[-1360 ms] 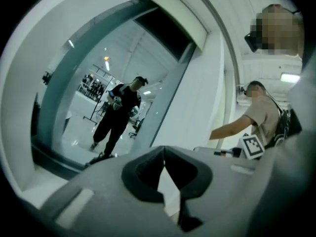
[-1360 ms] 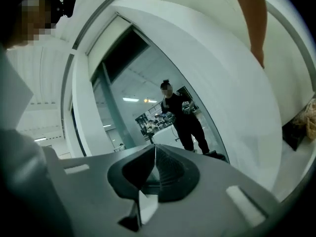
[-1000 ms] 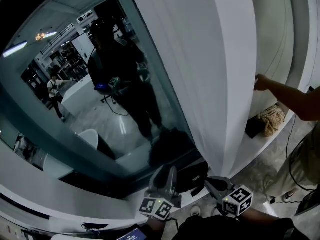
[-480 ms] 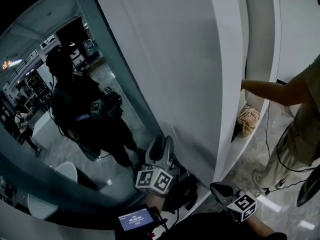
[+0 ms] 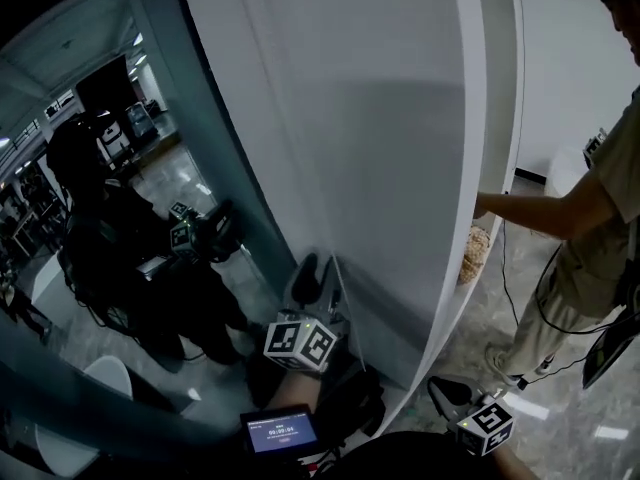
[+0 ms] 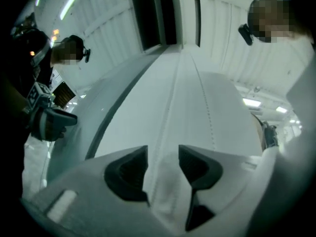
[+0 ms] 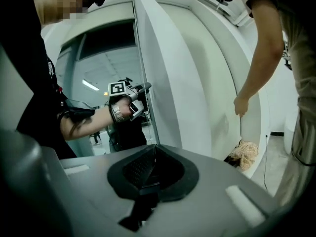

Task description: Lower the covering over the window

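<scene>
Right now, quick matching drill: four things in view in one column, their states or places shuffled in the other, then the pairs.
1 left gripper
2 right gripper
3 bystander's hand
4 tan bundle

A shut, empty
B low down by the covering, at its right edge
C jaws apart, white covering between them
D raised at the covering's right edge

Pairs: 1-C, 2-A, 3-D, 4-B.
The left gripper's jaws have just been opening; the covering is between them, unpinched.

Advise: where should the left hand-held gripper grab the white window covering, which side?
Probably the vertical fold in the covering, where it sits between the left hand-held gripper's open jaws. Come straight on from the room side: the sheet hangs flat, and only the fold looks pinchable.
</scene>
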### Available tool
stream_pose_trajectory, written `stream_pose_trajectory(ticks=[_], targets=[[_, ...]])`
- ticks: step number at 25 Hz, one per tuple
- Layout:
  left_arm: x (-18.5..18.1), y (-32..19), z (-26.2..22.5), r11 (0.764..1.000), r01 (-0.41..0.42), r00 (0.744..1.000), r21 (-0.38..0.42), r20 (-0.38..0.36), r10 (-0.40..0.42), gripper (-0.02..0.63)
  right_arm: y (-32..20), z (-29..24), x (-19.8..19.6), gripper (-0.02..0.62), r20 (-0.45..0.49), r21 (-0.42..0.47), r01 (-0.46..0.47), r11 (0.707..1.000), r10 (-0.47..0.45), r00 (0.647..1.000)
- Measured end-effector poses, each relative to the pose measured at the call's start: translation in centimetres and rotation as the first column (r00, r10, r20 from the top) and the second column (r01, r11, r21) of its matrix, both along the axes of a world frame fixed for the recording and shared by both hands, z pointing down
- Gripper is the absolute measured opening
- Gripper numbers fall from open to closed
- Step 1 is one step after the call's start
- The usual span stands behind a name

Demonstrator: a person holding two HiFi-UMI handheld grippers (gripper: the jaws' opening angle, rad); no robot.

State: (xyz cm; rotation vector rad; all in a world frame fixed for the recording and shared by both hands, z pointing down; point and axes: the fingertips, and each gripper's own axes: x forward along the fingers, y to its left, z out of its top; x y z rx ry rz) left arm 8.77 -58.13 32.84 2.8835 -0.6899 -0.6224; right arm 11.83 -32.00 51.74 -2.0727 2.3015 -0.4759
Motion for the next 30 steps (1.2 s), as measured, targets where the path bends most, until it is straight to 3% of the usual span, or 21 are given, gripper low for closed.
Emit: stream_pose_trajectory(ticks=[3, 6, 7, 8, 12, 14, 18, 20, 23, 27, 30], targets=[[2.7, 0.0, -1.1, 1.000, -0.016, 1.000, 0.017, -0.003, 0.016, 0.193, 0.5, -0.9, 2.2, 0.008, 0.012, -0.014, -0.026, 1.000, 0.026, 1.000], [3.1, 0.6, -1.8, 0.998, -0.067, 0.998, -0.013, -0.009, 0.067, 0.205, 0.6, -0.8, 2.2, 0.008, 0.013, -0.033, -0.026, 0.999, 0.027, 1.000], [3.1, 1.0, -1.9, 0.994, -0.103, 0.995, -0.026, -0.015, 0.103, 0.084, 0.5, -0.5, 2.1, 0.008, 0.017, -0.038, -0.025, 0.999, 0.026, 1.000], [3.3, 1.3, -2.0, 0.990, -0.139, 0.990, -0.037, -0.025, 0.138, 0.020, 0.3, -0.3, 2.1, 0.008, 0.023, -0.043, -0.023, 0.999, 0.024, 0.999], [4.2, 3.0, -2.6, 0.981, -0.188, 0.982, -0.052, -0.030, 0.187, 0.017, 0.6, -0.9, 3.1, 0.008, 0.042, -0.053, -0.011, 0.999, 0.013, 0.999], [3.0, 4.1, -1.2, 0.978, -0.203, 0.979, -0.052, -0.006, 0.203, 0.015, 0.4, -0.9, 2.4, 0.008, 0.050, -0.040, 0.004, 0.999, -0.002, 0.999], [-1.3, 4.8, 1.7, 0.964, -0.263, 0.965, -0.032, -0.021, 0.262, 0.015, -4.1, -3.9, -0.6, 0.008, 0.098, 0.079, 0.086, 0.993, -0.093, 0.991], [-3.4, 5.0, 2.4, 0.966, -0.260, 0.966, -0.019, -0.018, 0.259, 0.015, -7.2, -9.2, -1.8, 0.008, 0.116, 0.223, 0.090, 0.971, -0.118, 0.986], [-7.2, 6.3, 3.3, 0.962, -0.266, 0.963, -0.059, -0.062, 0.262, 0.015, -10.5, -17.6, -4.8, 0.026, 0.029, 0.406, 0.127, 0.905, -0.152, 0.988], [-10.4, 9.2, 3.5, 0.952, -0.298, 0.952, -0.072, -0.093, 0.291, 0.015, -14.3, -28.1, -9.4, 0.065, 0.034, 0.544, 0.178, 0.820, -0.233, 0.972], [-11.8, 10.2, 3.6, 0.940, -0.333, 0.940, -0.081, -0.108, 0.323, 0.017, -16.4, -34.2, -10.5, 0.098, 0.022, 0.608, 0.154, 0.779, -0.210, 0.977]])
